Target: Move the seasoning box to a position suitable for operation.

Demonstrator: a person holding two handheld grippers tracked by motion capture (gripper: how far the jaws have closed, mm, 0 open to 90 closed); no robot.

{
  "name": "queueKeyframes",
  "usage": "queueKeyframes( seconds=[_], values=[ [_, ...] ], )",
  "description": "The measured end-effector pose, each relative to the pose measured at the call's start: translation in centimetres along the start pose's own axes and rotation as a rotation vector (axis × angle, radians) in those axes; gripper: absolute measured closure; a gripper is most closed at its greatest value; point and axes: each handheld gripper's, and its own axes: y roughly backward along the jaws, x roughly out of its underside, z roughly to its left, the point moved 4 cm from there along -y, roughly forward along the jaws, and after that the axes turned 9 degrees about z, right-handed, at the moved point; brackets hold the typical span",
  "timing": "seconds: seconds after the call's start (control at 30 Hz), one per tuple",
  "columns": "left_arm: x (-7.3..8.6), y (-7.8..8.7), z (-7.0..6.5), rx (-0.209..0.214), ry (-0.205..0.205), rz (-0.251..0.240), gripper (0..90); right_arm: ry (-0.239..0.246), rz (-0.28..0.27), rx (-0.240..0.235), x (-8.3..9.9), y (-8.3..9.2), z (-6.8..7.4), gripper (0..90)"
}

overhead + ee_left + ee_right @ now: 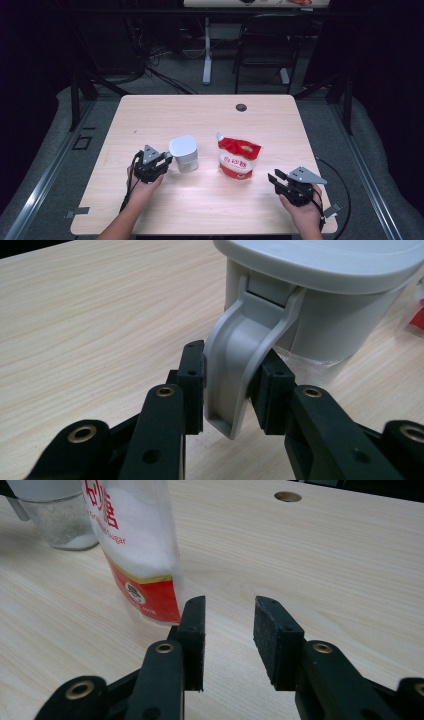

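Note:
A grey lidded container (183,153) with a clear lower body stands left of the table's middle. Its curved grey handle (235,375) sits between the pads of my left gripper (167,159), which press on it from both sides. A red and white pouch of sugar (239,157) stands upright to the right of the container. My right gripper (274,177) rests near the table's front right, a little right of the pouch (135,540), open with nothing between its fingers. The container's clear base (60,525) appears behind the pouch in the right gripper view.
The pale wooden table (200,120) has a round cable hole (241,107) near its far edge. Beyond the table stand a dark chair (265,45) and a white desk leg (207,55). Cables trail from both grippers toward the front edge.

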Motion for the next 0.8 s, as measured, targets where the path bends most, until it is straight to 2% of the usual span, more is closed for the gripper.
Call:
queueKeyframes(
  seconds=[0.3,0.57,0.8],
  values=[
    [0.4,0.7,-0.6,0.011,-0.027,0.019,70.1,0.002,-0.005,-0.008,-0.3,0.0,0.2,66.2],
    [1.0,1.8,-2.3,0.054,-0.072,0.053,70.0,0.004,-0.011,-0.011,-0.6,0.4,0.5,66.0],
    [1.3,2.7,-3.6,0.078,-0.113,0.051,70.1,0.018,-0.011,-0.029,-0.7,0.2,1.0,66.1]
  ],
)
